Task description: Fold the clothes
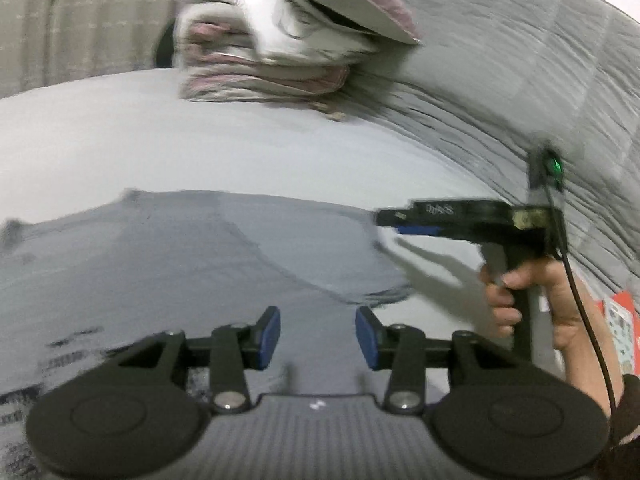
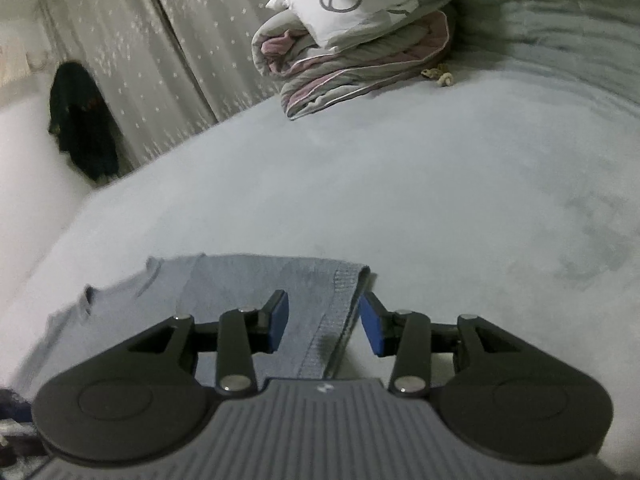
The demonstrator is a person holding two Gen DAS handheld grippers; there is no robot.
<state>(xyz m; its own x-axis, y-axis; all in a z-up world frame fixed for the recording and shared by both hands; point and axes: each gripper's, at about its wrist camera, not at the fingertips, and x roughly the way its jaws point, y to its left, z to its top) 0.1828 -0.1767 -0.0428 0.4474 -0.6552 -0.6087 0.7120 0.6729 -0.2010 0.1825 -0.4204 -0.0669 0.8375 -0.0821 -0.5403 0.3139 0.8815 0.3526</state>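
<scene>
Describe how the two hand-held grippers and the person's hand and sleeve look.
Each hand-held gripper, the left and the right, has black linkage fingers with blue pads, two round black discs and a grey ribbed body. Seen from the left wrist view, the right hand-held gripper has a black pistol-grip handle, white lettering on top, a small green light and a black cable. The hand on it wears a dark sleeve.
</scene>
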